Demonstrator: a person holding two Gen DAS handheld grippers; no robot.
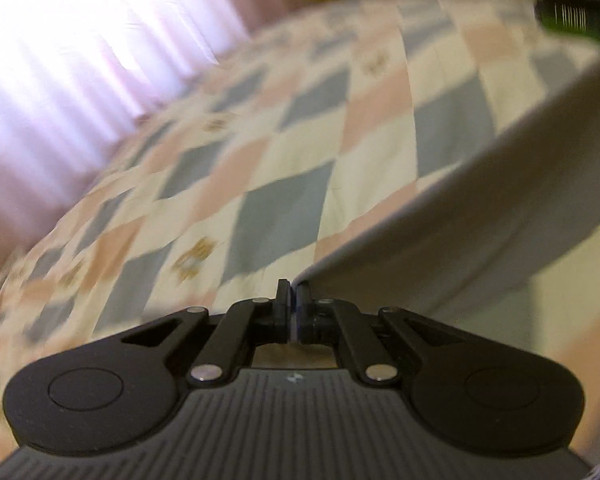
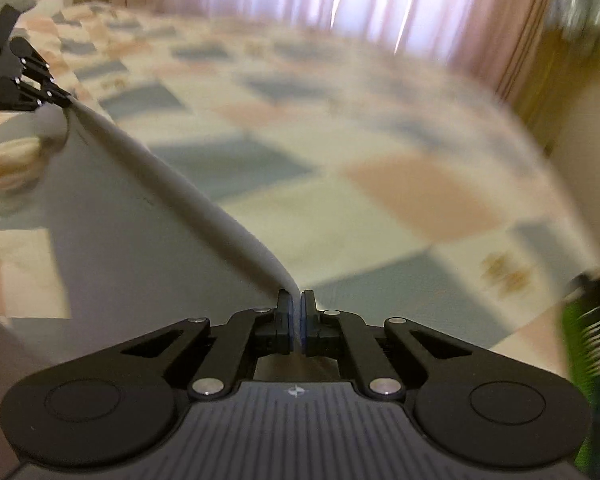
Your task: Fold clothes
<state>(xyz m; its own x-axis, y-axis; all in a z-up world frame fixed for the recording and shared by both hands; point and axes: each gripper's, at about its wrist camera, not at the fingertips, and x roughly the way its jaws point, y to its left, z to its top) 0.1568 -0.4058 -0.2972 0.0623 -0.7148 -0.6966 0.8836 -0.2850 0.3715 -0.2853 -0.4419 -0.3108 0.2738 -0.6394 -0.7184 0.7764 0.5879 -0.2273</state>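
A pale grey garment [image 1: 480,200] hangs stretched between my two grippers above a bed. My left gripper [image 1: 294,290] is shut on one end of its top edge; the cloth runs up and to the right from it. My right gripper [image 2: 297,300] is shut on the other end; the garment [image 2: 132,220] runs up-left from it to the left gripper [image 2: 66,100], which shows at the far left of the right wrist view. The rest of the garment hangs below the taut edge. Both views are blurred by motion.
The bed carries a checked quilt [image 1: 260,168] of blue, pink and cream squares, also in the right wrist view [image 2: 380,160]. Bright pink curtains [image 2: 380,4] hang behind it. A green and black object [image 2: 592,340] is at the right edge.
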